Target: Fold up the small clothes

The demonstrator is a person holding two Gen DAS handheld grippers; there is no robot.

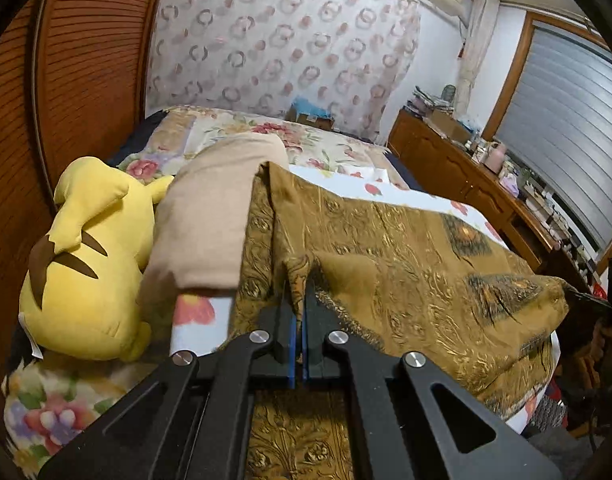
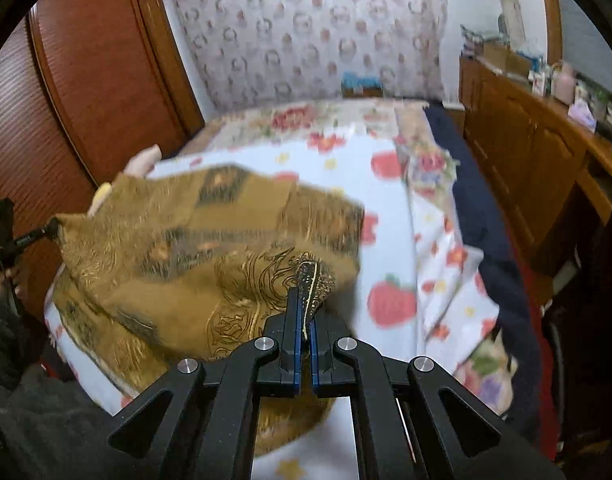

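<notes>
Soft indoor light; right view motion-blurred, edges fisheye-warped and vignetted.

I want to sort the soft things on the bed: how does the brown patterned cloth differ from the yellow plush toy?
The brown patterned cloth is flat fabric with gold ornament; the yellow plush toy is stuffed, plain yellow with brown stripes. The cloth is pinched by the left gripper and the right gripper; nothing holds the toy. The cloth spreads widely; the toy sits compactly at the side. Both lie on the bed.
</notes>
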